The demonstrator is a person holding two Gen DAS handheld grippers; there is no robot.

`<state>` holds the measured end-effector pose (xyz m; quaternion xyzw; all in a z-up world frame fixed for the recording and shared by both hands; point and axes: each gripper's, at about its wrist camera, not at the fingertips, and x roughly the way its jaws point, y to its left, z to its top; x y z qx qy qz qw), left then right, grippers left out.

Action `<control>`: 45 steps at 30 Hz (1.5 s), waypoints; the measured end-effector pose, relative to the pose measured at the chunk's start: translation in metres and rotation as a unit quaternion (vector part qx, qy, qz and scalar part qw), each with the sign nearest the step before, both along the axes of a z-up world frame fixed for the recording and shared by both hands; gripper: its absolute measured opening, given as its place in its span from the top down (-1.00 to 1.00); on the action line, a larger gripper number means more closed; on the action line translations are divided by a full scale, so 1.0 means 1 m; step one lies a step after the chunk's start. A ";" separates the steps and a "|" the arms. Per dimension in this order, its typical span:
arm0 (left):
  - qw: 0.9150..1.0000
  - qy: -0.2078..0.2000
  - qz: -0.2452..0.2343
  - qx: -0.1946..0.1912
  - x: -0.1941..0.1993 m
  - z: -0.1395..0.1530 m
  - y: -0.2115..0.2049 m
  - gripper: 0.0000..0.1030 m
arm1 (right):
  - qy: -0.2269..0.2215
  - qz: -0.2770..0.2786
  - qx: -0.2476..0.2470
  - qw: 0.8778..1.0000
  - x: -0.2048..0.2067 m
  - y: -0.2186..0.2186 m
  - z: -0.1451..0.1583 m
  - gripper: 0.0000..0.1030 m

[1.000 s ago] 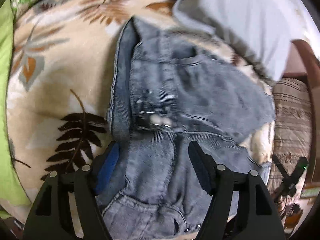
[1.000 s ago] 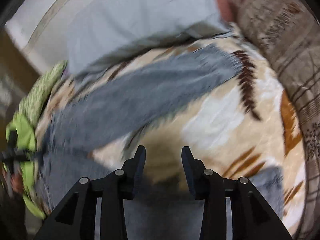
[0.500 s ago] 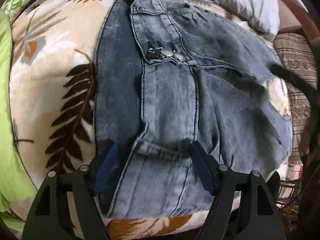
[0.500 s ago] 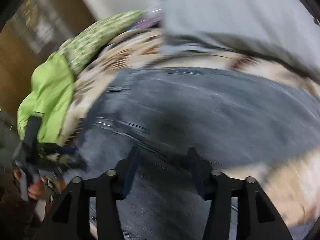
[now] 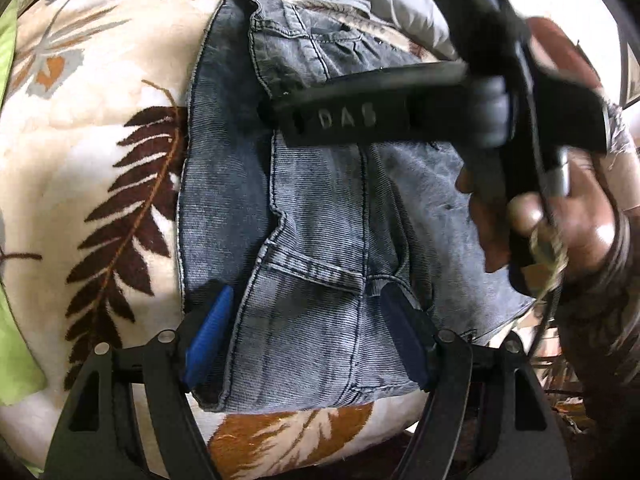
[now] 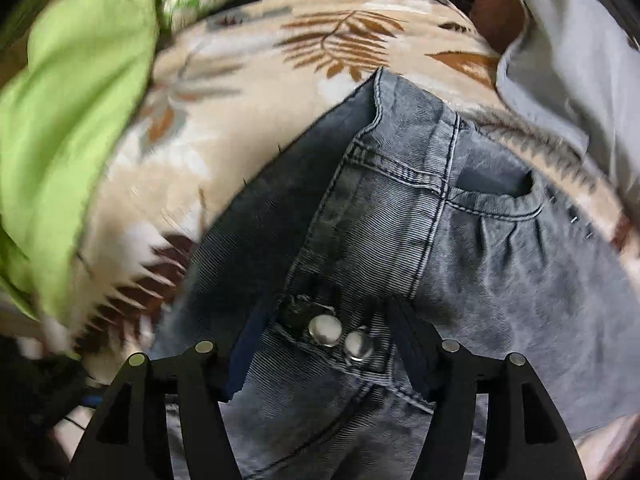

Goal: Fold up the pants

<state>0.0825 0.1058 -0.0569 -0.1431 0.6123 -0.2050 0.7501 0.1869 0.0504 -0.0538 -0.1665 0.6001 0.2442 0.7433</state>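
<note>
Grey-blue jeans [image 5: 312,208] lie folded on a leaf-patterned blanket [image 5: 100,160]. My left gripper [image 5: 306,300] stands open just above the near end of the fold, its blue pads on either side of a pocket seam without pressing it. A hand [image 5: 560,220] holds the right tool, whose black finger [image 5: 360,116] crosses the jeans further up. In the right wrist view the right gripper [image 6: 328,312] points down at the waistband, jaws opening. Two metal snap buttons [image 6: 326,330] show between the fingers, and nothing is pinched. The jeans [image 6: 480,272] fill that view's lower half.
A bright green cloth [image 6: 72,100] lies bunched at the blanket's left side, its edge [image 5: 12,340] showing in the left wrist view. A pale grey garment [image 5: 380,8] lies beyond the jeans, also at the top right [image 6: 580,60]. The blanket [image 6: 240,100] drops off close in front of my left gripper.
The right gripper swept fast across the blanket and jeans to the snap buttons, rolling, and its jaws widened. It and its hand entered the left wrist view. My left gripper shifted toward the fold's near end.
</note>
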 end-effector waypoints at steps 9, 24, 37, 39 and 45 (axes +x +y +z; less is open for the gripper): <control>0.999 0.017 0.040 -0.011 -0.013 -0.003 0.025 0.75 | -0.028 0.006 0.011 1.000 -0.020 -0.004 0.018 0.42; 0.994 -0.014 0.053 0.096 -0.031 0.026 0.054 0.76 | -0.023 -0.057 0.146 0.987 -0.019 -0.032 0.039 0.18; 0.989 0.006 0.107 0.106 0.116 0.061 0.023 -0.36 | -0.107 -0.406 0.047 0.906 0.028 -0.469 0.051 -0.19; 0.986 0.025 0.115 0.119 0.145 0.048 0.012 -0.36 | -0.109 -0.443 0.046 0.889 0.027 -0.520 0.047 -0.28; 0.978 0.071 0.150 0.127 0.204 0.017 0.006 -0.36 | -0.077 -0.488 0.068 0.867 0.055 -0.589 0.013 -0.36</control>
